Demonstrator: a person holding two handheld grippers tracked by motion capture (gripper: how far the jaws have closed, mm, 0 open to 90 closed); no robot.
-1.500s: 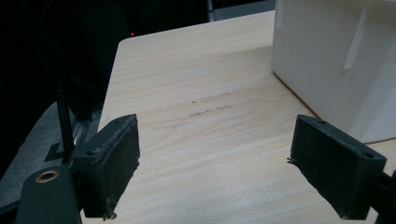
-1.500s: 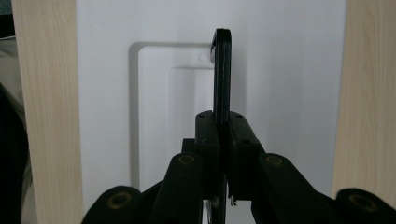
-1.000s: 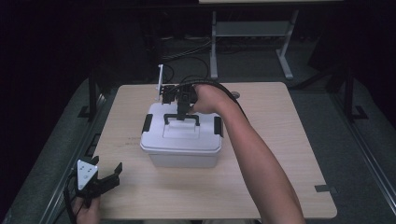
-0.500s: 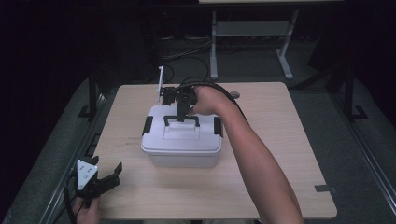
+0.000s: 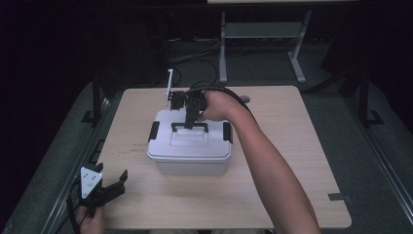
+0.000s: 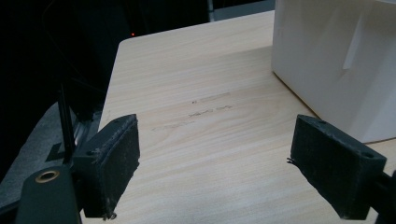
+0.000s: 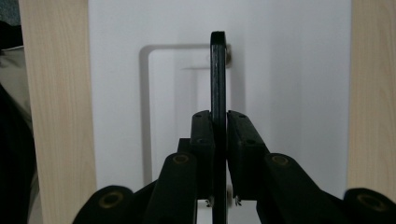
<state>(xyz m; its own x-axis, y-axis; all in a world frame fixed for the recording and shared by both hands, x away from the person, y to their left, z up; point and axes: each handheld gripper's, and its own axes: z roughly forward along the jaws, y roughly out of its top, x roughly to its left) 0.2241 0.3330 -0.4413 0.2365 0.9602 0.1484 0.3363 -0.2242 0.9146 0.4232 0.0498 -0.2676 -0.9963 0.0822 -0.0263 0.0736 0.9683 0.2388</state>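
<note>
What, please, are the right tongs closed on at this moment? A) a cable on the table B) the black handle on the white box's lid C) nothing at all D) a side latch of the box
B: in the right gripper view the right tongs press both pads on the black handle standing up from the white box.

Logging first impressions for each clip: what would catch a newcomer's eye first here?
The white lidded box at the middle of the table, with the right tool closed on its black handle, which stands upright between the pads. At the table's near left corner the left tool hovers open with nothing between its pads, apart from the box.
</note>
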